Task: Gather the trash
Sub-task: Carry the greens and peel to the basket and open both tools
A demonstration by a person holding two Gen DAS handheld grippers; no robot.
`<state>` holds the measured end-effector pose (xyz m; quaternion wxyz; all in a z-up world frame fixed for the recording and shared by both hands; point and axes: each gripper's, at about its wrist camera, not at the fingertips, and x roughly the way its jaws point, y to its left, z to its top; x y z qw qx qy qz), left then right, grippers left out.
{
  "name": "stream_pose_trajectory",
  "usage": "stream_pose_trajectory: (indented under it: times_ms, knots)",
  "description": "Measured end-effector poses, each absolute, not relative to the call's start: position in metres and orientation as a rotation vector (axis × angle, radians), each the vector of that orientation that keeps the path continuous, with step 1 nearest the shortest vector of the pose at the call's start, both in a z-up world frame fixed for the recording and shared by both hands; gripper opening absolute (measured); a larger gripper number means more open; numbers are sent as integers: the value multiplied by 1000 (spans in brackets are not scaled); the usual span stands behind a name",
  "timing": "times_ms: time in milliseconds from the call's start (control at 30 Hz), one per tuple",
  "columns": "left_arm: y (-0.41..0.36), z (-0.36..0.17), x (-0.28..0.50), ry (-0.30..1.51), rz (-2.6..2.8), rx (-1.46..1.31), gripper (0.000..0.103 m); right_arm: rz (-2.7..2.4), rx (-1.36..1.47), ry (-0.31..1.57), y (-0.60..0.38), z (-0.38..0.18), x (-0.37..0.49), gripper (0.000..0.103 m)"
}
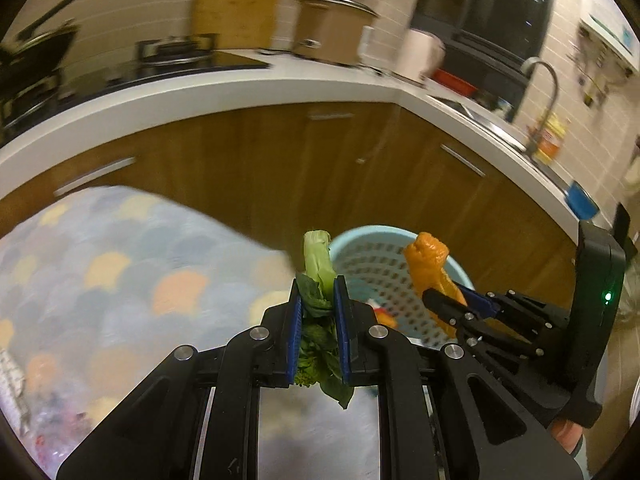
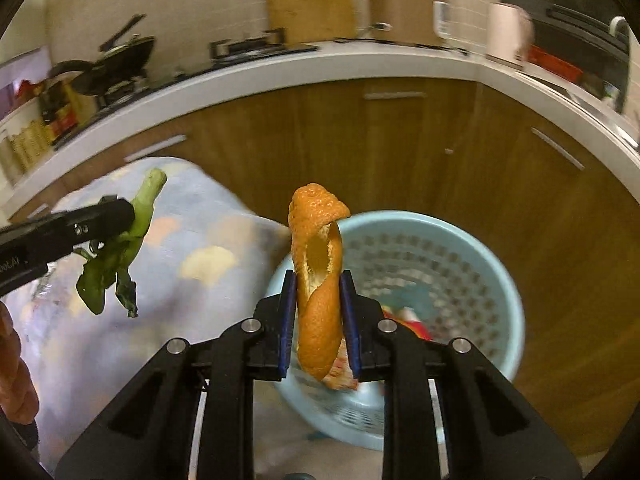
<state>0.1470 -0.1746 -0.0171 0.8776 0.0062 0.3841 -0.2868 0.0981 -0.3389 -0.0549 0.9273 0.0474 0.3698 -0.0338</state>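
Two scraps are held above the pale blue basket (image 2: 496, 272), one in each gripper.

A curled orange peel (image 2: 318, 280) is clamped upright between the blue pads of the right gripper (image 2: 318, 300), its lower end hanging over the basket rim. A limp green vegetable stalk (image 1: 318, 272) is pinched in the left gripper (image 1: 318, 320), beside a patterned cloth (image 1: 120, 272). Basket contents are largely hidden behind the grippers; only red and white bits can be made out. The kitchen counter (image 1: 240, 88) behind is smeared by blur.

Home kitchen, white countertop (image 1: 248, 84), wooden cabinets (image 1: 280, 160), stove (image 1: 176, 54), stockpot (image 1: 332, 28), sink faucet (image 1: 546, 92)
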Motion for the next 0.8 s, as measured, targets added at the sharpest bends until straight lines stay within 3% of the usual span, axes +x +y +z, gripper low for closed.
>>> stream_pose_trajectory:
  times_ms: [500, 633, 667, 700, 767, 800]
  knots:
    - [-253, -38, 148, 838, -699, 83, 13, -158, 215, 806, -396, -75, 88, 19]
    - [-260, -43, 147, 853, -710, 110, 16, -180, 224, 826, -399, -78, 89, 28]
    - [-260, -44, 147, 855, -708, 114, 19, -185, 232, 830, -401, -79, 89, 38]
    - [-260, -44, 147, 855, -707, 115, 33, -193, 237, 827, -402, -79, 88, 49]
    - [-256, -43, 145, 840, -681, 112, 54, -204, 240, 818, -404, -77, 85, 54]
    - [-254, -41, 145, 831, -675, 113, 54, -204, 240, 816, -404, -76, 84, 54]
